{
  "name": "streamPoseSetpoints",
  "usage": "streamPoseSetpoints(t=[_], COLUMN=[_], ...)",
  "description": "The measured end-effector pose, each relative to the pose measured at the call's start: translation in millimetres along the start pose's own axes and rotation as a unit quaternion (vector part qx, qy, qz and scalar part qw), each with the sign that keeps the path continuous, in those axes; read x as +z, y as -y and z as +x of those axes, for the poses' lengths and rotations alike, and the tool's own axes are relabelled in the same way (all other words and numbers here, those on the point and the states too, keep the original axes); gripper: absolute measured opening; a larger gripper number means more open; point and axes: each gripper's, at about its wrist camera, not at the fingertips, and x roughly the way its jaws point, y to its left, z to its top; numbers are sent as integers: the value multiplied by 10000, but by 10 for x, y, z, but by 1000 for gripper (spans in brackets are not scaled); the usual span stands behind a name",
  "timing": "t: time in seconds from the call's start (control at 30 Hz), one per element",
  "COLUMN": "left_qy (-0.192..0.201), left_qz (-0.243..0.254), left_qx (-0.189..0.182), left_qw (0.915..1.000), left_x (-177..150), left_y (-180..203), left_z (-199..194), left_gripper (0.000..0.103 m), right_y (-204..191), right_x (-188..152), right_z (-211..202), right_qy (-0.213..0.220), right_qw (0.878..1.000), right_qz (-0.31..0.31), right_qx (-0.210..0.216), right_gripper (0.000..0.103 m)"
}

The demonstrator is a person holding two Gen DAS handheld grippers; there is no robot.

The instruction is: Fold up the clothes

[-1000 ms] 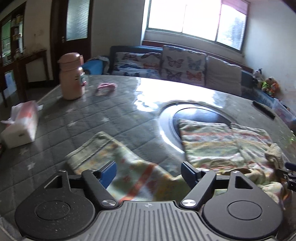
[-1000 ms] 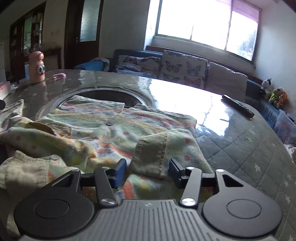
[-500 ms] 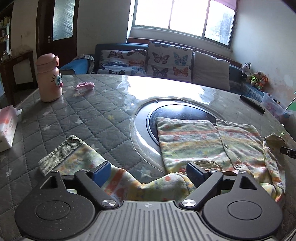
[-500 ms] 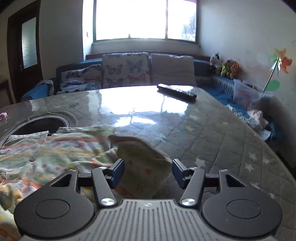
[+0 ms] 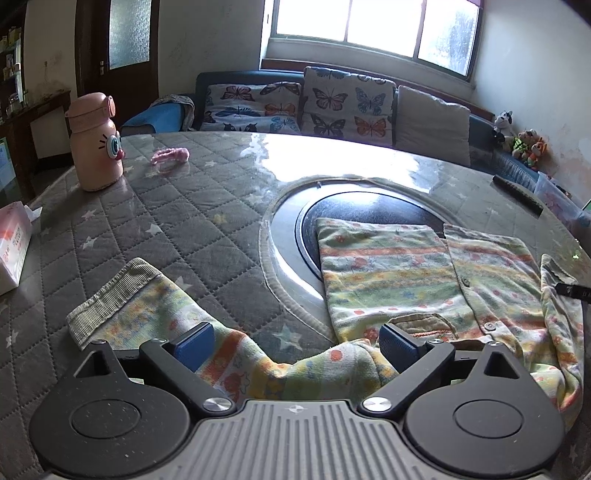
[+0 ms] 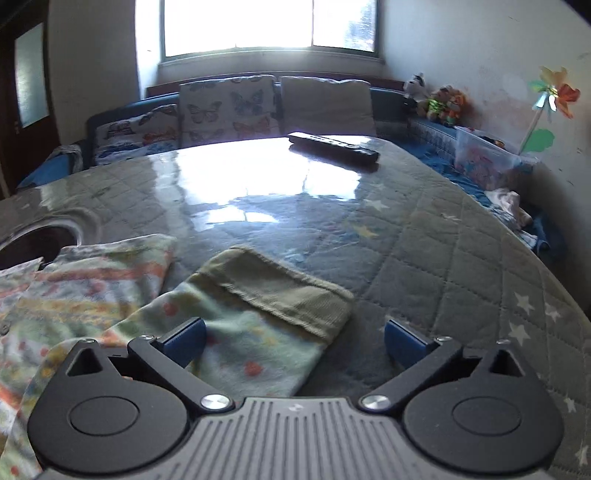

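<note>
Daylight enters from the window behind the sofa; panes overexposed in both views. Strong white glare on the glossy worktop. Room corners dim. Fisheye bending at all edges. Right wrist view slightly soft; left wrist view sharp.

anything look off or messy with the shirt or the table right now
Nothing spilled or damaged. The patterned shirt lies partly over the table's dark round inset, with its collar end bunched and both sleeves flung outward. Both grippers are open.
</note>
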Motion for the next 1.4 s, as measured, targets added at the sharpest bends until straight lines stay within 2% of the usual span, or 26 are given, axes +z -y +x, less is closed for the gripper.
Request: streamPoseSetpoints(t=[0.3,0.37,0.47,0.6,0.77,0.87,0.97,1.13,1.27,1.4], left_qy=[-74,-86,-105,-109,-120,-131,-136,-155,-154,-158], left_qz=[25,36,43,53,26,5,-29,-52,-62,-34], left_qx=[38,34,29,41,67,77,45,51,26,-24], left_qw=[10000,10000,9999,9999,9999,9999,9999,9999,9999,9999], left_x=[-16,-17,-17,-16,-13,-5,-7,2,5,-1], left_y=[-11,-1,18,30,9,-3,-17,-58,-57,-33], left_z=[90,104,113,107,106,125,128,152,162,161], left_gripper=[99,99,99,99,99,99,99,100,100,100], right_y=[504,542,548,367,-20,-243,-375,-293,-147,155], right_x=[-172,-179,-137,30,270,374,378,297,182,3], right_z=[-228,-240,-220,-125,-100,74,289,297,143,-60], right_qy=[-102,-71,-4,105,403,172,-98,-211,-160,-104], right_qw=[9961,9964,9969,9980,9990,9998,9995,9996,9992,9988], right_qz=[455,501,621,603,208,-84,-282,-197,-301,-56], right_qx=[-749,-685,-474,-125,-24,33,-105,-28,-207,-481], right_gripper=[103,102,94,97,101,103,103,103,103,103])
